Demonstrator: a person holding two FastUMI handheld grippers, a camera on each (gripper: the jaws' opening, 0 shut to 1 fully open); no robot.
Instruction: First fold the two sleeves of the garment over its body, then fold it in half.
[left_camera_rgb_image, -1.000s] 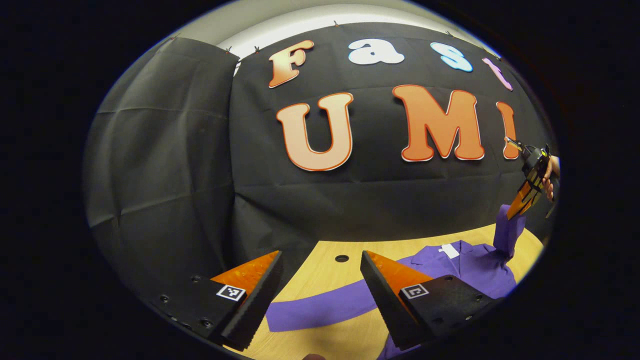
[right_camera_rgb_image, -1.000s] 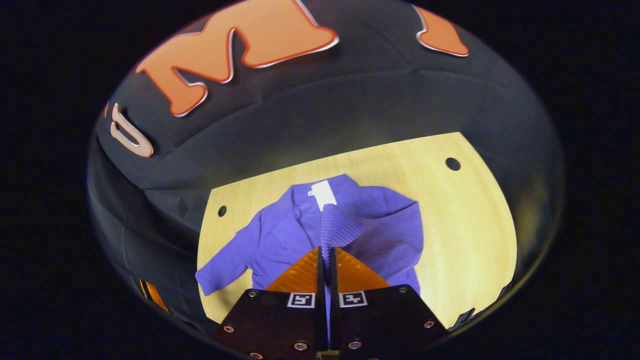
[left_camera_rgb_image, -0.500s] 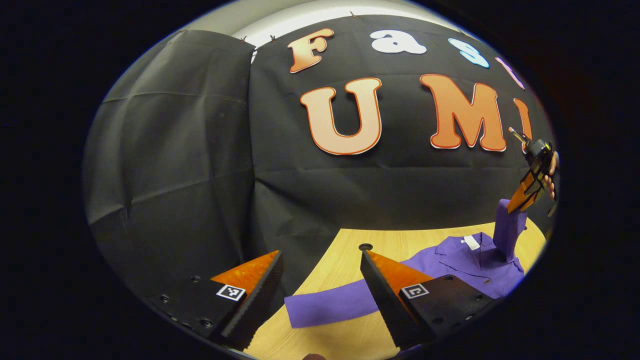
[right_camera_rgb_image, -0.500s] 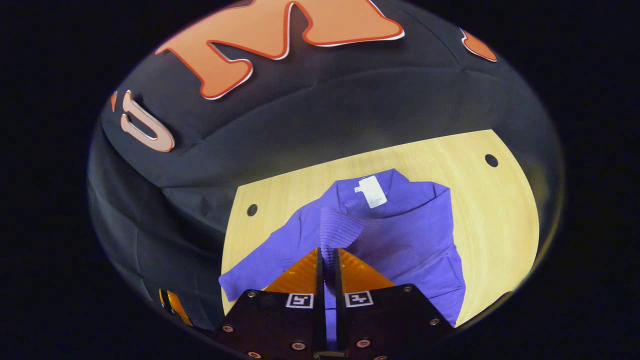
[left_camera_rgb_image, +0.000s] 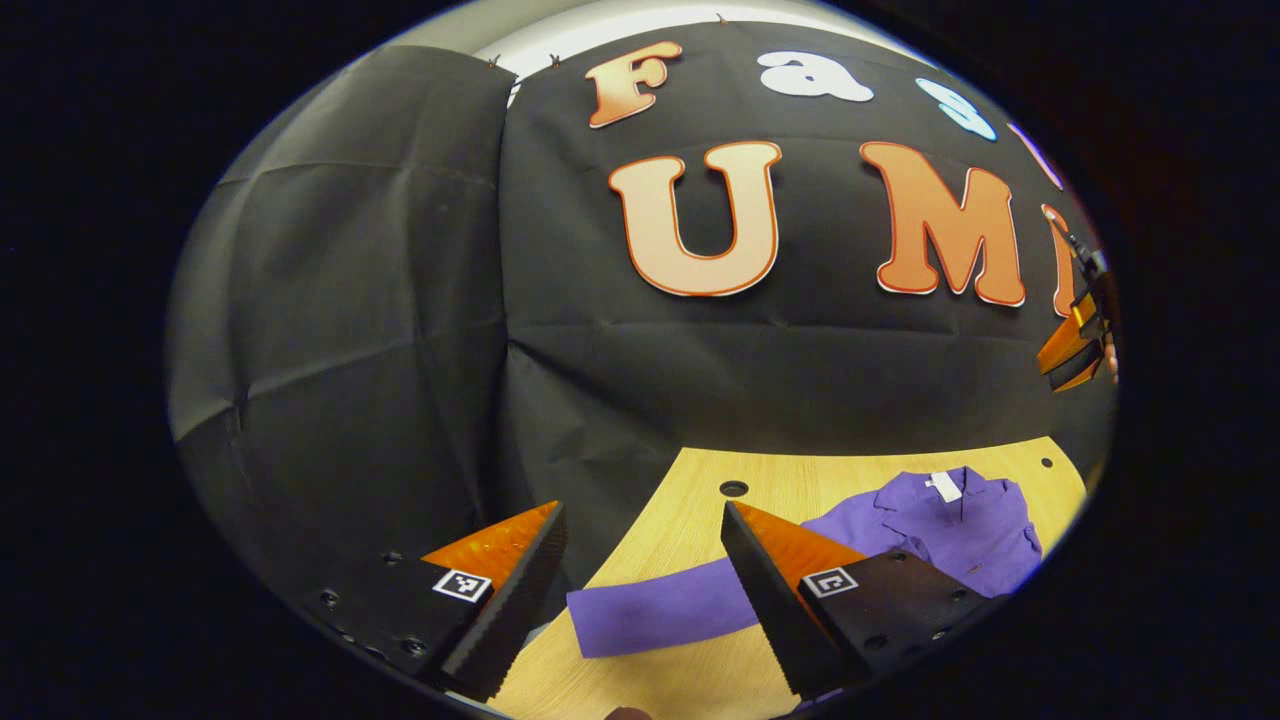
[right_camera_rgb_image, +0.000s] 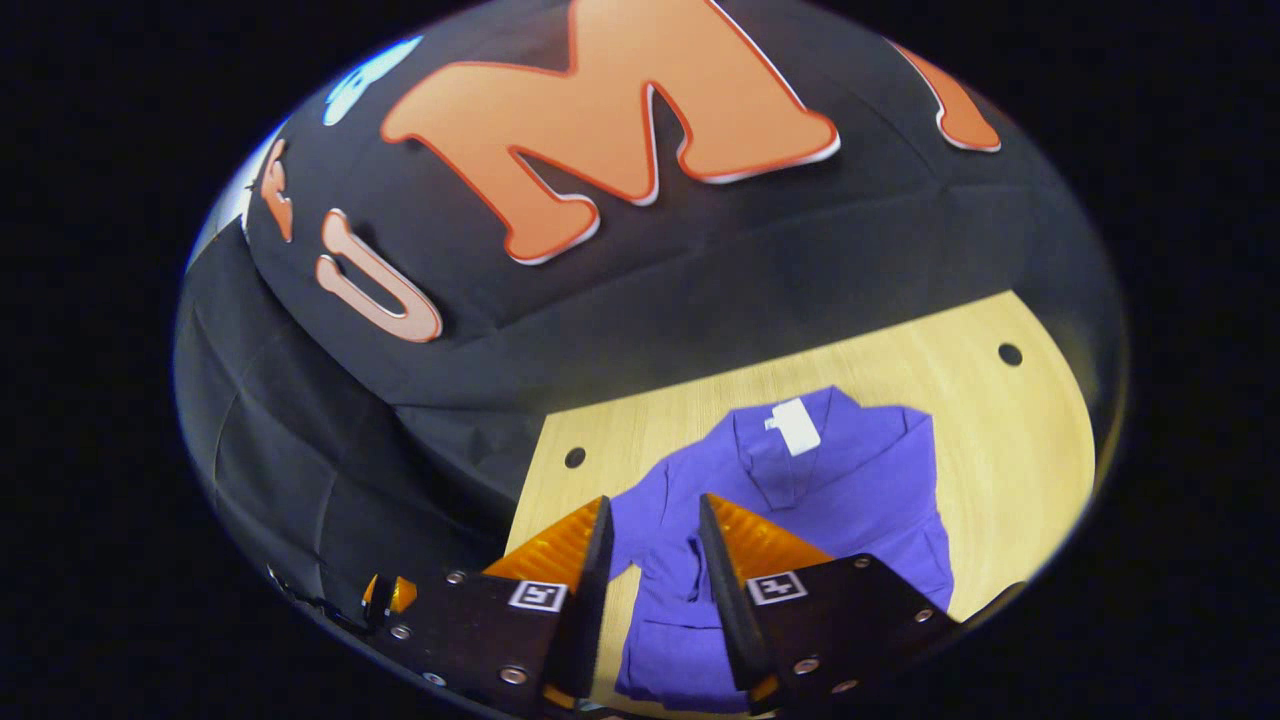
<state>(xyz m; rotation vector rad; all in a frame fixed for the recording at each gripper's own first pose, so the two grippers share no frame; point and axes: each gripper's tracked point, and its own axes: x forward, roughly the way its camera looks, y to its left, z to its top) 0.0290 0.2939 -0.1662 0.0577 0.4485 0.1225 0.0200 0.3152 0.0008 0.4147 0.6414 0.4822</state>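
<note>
Right gripper view: the right gripper (right_camera_rgb_image: 652, 520) has its fingers apart and holds nothing, and the purple garment (right_camera_rgb_image: 850, 500) lies flat on the wooden table (right_camera_rgb_image: 1010, 450) just past its fingertips. Left gripper view: the left gripper (left_camera_rgb_image: 642, 530) has its fingers wide apart and holds nothing, and one long purple sleeve (left_camera_rgb_image: 660, 612) lies on the table between them.

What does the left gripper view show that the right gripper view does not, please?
Left gripper view: one sleeve stretched flat on the table, beyond the open left tool, and the right tool high at far right. Right gripper view: the other sleeve lying over the garment, between its open fingers. Both: the purple garment, its white tag, the table.
</note>
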